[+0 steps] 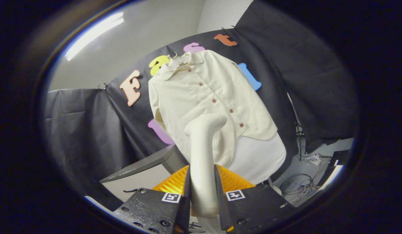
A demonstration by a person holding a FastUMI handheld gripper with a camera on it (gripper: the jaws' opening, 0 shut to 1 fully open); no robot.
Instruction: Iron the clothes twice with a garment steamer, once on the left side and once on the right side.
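Steamer up against the shirt!
The tongs [203, 195] pinch the garment steamer [202, 156] by its handle, both fingers pressing; its head sits right at the cream shirt [201, 94] (hung on the booth wall), near the lower buttons.

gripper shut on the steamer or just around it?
Shut on it. Both fingers press the sides of the steamer handle, with its head just ahead, at the hanging shirt.
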